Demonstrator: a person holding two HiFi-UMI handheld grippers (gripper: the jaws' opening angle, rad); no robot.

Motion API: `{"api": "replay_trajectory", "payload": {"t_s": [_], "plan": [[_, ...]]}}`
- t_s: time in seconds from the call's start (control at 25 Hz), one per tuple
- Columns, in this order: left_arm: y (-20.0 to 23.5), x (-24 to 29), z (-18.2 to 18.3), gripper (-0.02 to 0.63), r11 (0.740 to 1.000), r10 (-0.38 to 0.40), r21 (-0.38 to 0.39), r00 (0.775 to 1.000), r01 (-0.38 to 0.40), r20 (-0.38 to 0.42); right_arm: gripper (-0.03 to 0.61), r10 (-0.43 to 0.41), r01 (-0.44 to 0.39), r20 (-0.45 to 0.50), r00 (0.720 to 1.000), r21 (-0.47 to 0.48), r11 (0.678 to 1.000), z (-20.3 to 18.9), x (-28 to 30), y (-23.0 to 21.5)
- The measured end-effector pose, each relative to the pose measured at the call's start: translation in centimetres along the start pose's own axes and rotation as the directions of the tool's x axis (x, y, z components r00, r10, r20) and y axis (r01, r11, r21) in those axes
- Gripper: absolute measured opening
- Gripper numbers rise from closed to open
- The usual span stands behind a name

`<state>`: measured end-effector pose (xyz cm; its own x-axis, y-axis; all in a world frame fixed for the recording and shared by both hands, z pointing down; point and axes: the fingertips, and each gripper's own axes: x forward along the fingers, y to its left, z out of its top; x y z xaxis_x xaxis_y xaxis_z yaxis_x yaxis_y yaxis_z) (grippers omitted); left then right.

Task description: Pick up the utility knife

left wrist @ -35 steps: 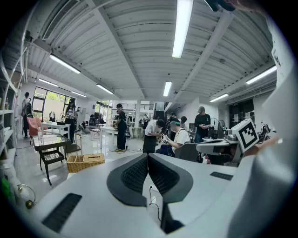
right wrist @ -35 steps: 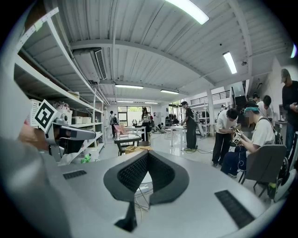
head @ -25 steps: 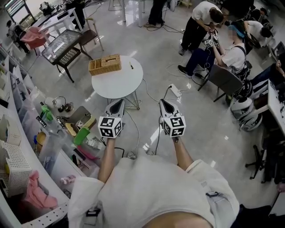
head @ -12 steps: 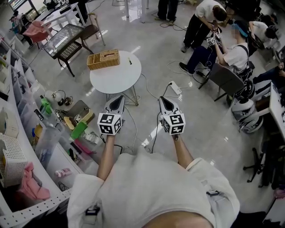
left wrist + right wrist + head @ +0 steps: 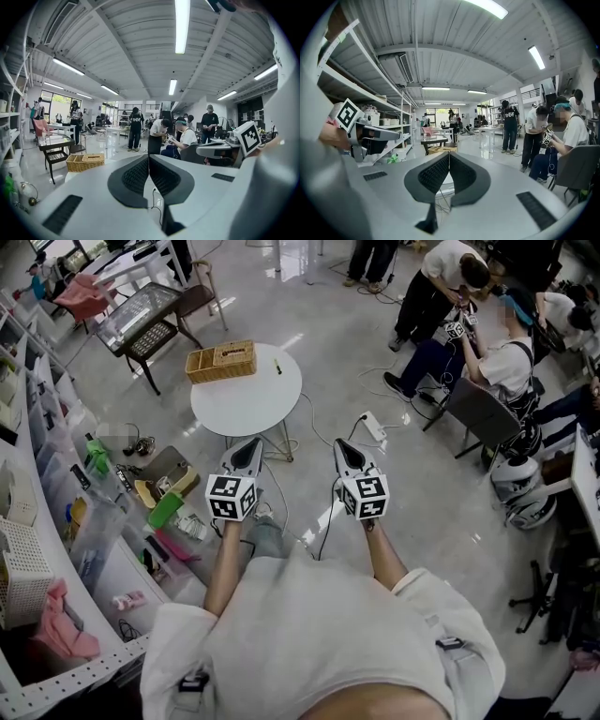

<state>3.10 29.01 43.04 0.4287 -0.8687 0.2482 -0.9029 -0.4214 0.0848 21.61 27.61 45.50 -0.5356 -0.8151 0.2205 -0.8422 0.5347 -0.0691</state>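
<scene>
While I am watching from far away, not much is changing from a moment ago. The whole room is only sliding a little in the head view, and both grippers are hanging in the same spot in front of the person's body.

Far on the left, the shelves (image 5: 37, 456) are standing full of stuff, and more stuff is lying on the floor (image 5: 309, 343) beside them. Next, a woven basket (image 5: 220, 362) is sitting at the back edge of the round white bench (image 5: 239, 404).

The left gripper (image 5: 249, 448) is pointing toward that bench. Its jaws are pressing together with nothing between them.

A small dark thing is lying on the bench just to the right of the basket. I am guessing that this is the utility knife (image 5: 277, 366), but it is too small to be sure. It is well apart from both grippers.

The right gripper (image 5: 343, 450) is floating over the floor, closed tight and holding nothing too.

Far on the right, some people (image 5: 506, 362) are busy with their own work.

So I am thinking the pick-up is not starting yet. One gripper is still needing to get near the bench and open up.
</scene>
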Motion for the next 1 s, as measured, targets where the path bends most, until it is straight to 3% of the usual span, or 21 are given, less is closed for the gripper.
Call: {"api": "replay_trajectory", "payload": {"t_s": [0.48,1.0], "plan": [[4.9,5.7,0.5,0.021,1.000,-0.013,-0.017,1.000,0.014,0.008,0.031,-0.007,0.007,-0.018,1.000,-0.007,1.000,0.3,6.8,-1.9],[15.9,14.6,2.8,0.021,0.995,-0.081,-0.054,0.997,0.081,0.005,0.031,-0.038,0.037,-0.068,0.997,-0.027,0.999,3.3,19.7,-1.4]]}}
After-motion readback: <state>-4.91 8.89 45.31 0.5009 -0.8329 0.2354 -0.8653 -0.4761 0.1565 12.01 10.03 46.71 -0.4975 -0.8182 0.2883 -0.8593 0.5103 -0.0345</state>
